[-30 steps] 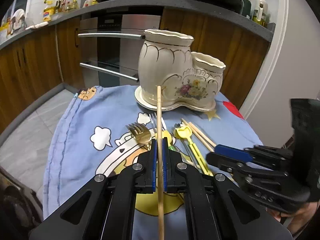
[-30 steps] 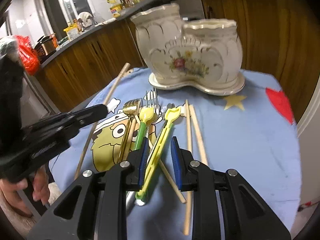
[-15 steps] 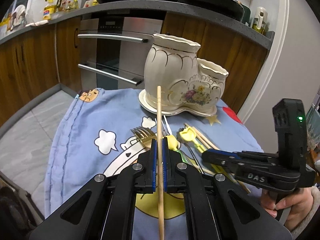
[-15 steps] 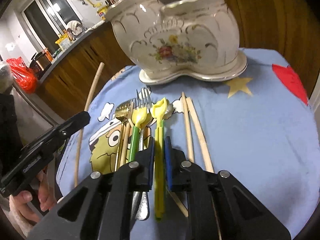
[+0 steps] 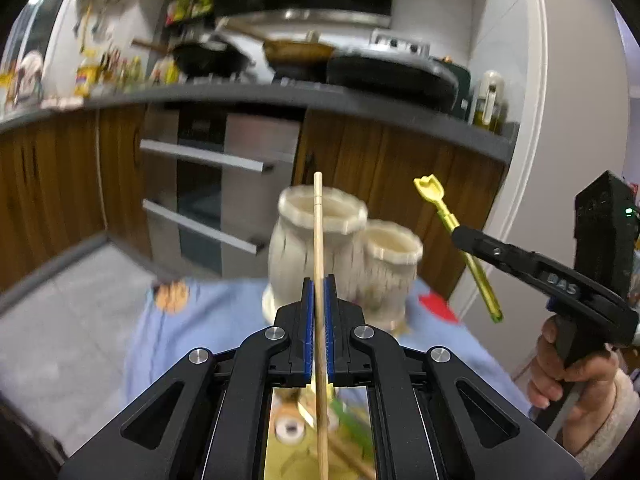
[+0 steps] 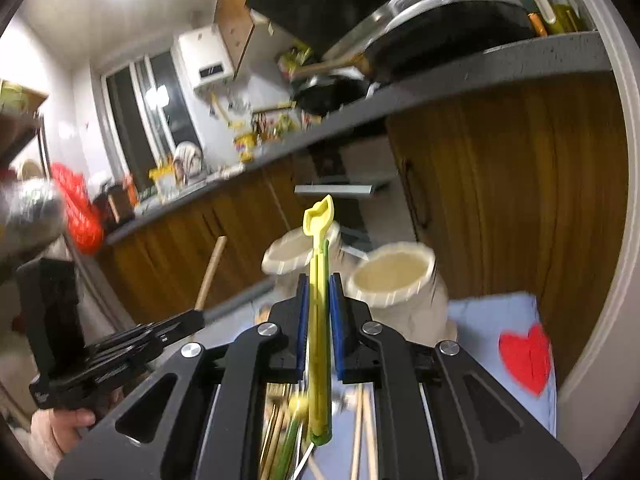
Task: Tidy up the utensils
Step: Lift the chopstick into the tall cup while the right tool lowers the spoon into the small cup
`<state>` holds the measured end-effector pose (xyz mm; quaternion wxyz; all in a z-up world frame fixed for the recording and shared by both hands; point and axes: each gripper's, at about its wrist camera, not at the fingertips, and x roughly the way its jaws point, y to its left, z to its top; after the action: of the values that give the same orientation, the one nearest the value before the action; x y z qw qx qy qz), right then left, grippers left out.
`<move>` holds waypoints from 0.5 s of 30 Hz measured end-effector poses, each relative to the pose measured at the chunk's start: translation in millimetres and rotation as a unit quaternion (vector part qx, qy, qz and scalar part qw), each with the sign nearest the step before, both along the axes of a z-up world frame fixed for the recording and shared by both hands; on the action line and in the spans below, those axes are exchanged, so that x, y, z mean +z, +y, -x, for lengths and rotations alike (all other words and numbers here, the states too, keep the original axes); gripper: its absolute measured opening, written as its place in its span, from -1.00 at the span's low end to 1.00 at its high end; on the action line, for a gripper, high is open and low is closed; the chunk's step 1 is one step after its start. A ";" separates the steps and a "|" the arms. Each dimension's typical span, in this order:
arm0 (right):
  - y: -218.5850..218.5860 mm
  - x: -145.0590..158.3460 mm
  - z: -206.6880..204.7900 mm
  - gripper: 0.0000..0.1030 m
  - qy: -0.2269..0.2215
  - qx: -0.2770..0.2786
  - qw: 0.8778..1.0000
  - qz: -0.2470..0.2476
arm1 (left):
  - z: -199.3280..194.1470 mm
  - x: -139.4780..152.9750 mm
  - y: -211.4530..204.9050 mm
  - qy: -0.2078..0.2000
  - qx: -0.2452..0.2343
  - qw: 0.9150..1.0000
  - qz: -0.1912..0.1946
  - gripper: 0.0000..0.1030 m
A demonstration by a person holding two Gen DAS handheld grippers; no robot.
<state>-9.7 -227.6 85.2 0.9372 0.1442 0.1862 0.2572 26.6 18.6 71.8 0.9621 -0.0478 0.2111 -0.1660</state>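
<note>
Left gripper (image 5: 319, 312): jaws clamped on long wooden chopstick (image 5: 318, 240), upright before cream double-pot ceramic holder (image 5: 320, 236) | right gripper (image 6: 319, 316): jaws gripping yellow plastic utensil (image 6: 319, 320), tilted beside holder's smaller pot (image 6: 394, 276).

Two-pot holder (image 5: 344, 256) stood on the clothed table (image 5: 192, 320), taller pot left, shorter pot (image 6: 394, 280) right, cabinets (image 5: 400, 168) and oven (image 5: 216, 184) behind it. Left gripper (image 5: 319, 308) was in front of the holder, above the table, clamping a chopstick (image 5: 318, 232) pointing up across the taller pot. Right gripper (image 6: 319, 312) sat to its right, clamping a utensil (image 6: 318, 320) raised off the table. More utensils (image 6: 360, 432) lay on the cloth below. Pans (image 5: 304, 52) sat on the counter (image 5: 280, 92) behind.
</note>
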 end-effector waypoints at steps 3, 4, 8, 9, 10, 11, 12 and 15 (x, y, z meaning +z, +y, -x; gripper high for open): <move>-10.4 5.9 -28.8 -0.80 -0.011 -0.005 0.999 -0.032 | -19.7 28.8 -3.6 -0.041 -0.014 0.999 0.011 -0.89; -11.8 7.4 -39.7 -0.80 -0.013 -0.006 0.999 -0.040 | -28.1 38.0 -5.5 -0.053 -0.019 0.998 0.014 -0.89; -15.8 11.1 -73.4 -0.80 -0.017 -0.002 0.996 -0.086 | -72.3 65.0 -10.2 -0.076 -0.030 0.996 0.044 -0.89; -16.0 10.5 -82.1 -0.80 -0.017 -0.003 0.995 -0.093 | -80.7 67.2 -12.1 -0.076 -0.031 0.995 0.048 -0.89; -15.0 9.7 -89.9 -0.80 -0.017 -0.006 0.995 -0.094 | -93.8 68.7 -14.3 -0.079 -0.026 0.995 0.052 -0.89; -13.2 8.8 -95.0 -0.80 -0.017 -0.009 0.996 -0.092 | -99.7 68.6 -16.0 -0.082 -0.022 0.995 0.050 -0.89; -12.4 7.0 -100.0 -0.80 -0.015 -0.011 0.996 -0.090 | -111.2 67.6 -18.8 -0.086 -0.016 0.995 0.049 -0.89; -10.2 -3.6 -110.4 -0.80 -0.007 -0.016 0.996 -0.085 | -131.1 62.4 -23.4 -0.090 -0.001 0.995 0.045 -0.89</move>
<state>100.7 -237.8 81.7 0.9267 0.2248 0.1550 0.2583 157.7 -4.7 134.2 0.9739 -0.0761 0.1162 -0.1797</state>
